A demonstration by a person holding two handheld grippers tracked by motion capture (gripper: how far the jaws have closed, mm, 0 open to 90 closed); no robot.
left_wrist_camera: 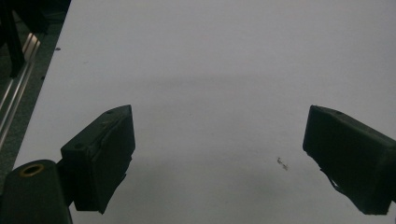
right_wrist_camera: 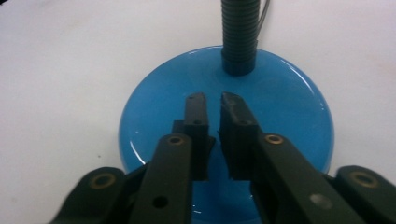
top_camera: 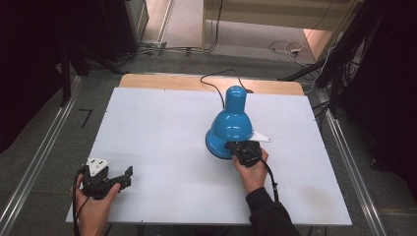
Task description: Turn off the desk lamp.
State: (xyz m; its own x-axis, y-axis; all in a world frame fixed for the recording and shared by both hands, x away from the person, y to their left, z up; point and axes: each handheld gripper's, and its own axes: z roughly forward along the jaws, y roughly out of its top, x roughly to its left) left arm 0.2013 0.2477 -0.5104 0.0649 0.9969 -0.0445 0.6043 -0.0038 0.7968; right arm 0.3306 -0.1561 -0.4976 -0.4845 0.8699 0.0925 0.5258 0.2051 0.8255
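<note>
blue desk lamp (top_camera: 230, 129) stands mid-right on white table (top_camera: 162, 147); right gripper (top_camera: 235, 146) sits at its base, left gripper (top_camera: 123, 178) rests at the near-left corner. left gripper view: jaws wide apart over bare table, nothing between. right gripper view: jaws nearly together with a thin gap, over the blue lamp base (right_wrist_camera: 289, 107), gripping nothing, near the ribbed neck (right_wrist_camera: 239, 32).

1. The left gripper (top_camera: 129, 173) is held low at the near left by the left hand (top_camera: 93, 201), with its jaws spread wide and nothing between them.
2. The right gripper (right_wrist_camera: 212, 105) is held by the right hand (top_camera: 252, 173), forearm in a dark sleeve; only a narrow gap is left between its jaws.
</note>
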